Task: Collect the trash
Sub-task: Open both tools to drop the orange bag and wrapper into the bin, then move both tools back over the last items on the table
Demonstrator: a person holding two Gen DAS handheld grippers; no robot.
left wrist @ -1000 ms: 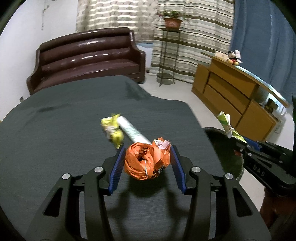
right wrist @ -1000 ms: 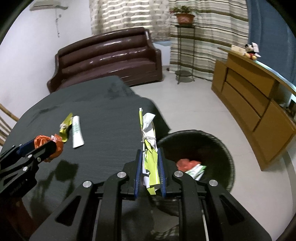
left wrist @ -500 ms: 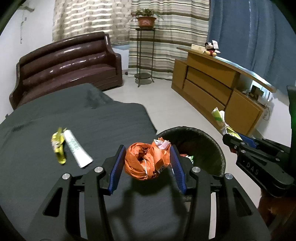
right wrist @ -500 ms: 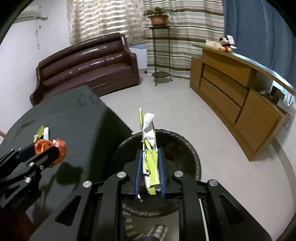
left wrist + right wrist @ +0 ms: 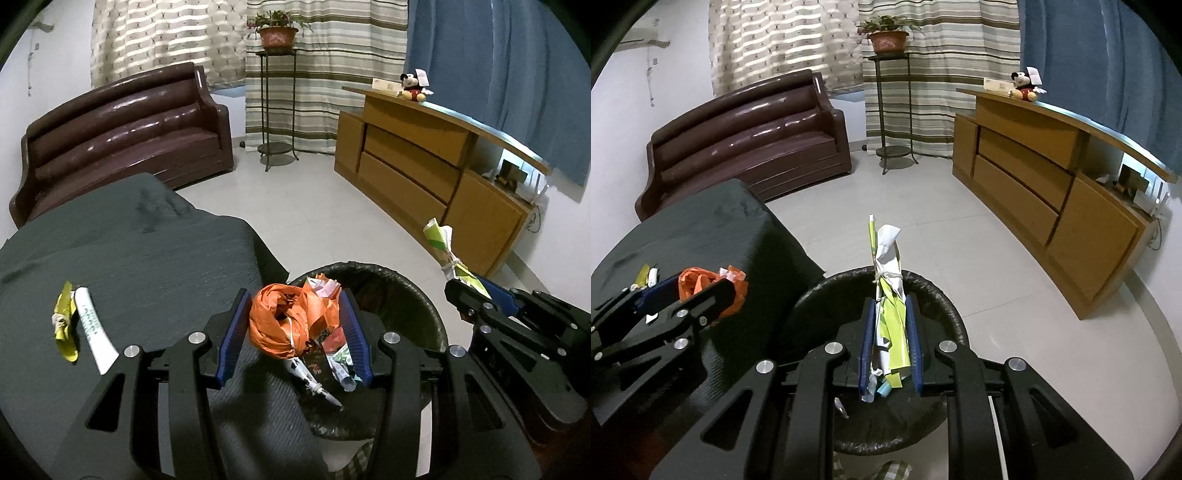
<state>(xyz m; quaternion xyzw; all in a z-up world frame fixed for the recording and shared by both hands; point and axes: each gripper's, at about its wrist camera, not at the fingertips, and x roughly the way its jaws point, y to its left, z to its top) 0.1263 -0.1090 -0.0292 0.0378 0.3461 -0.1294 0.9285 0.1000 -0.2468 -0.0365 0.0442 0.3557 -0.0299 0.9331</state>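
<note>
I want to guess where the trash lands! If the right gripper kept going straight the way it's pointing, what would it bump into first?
Probably the black trash bin. The right gripper, shut on the green-and-white wrapper, points down into its opening; depth is hard to judge.

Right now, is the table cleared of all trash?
No: in the left wrist view a yellow wrapper and a white tube lie side by side on the dark table.

Brown sofa (image 5: 122,136), plant stand (image 5: 277,110), wooden sideboard (image 5: 424,173)
</note>
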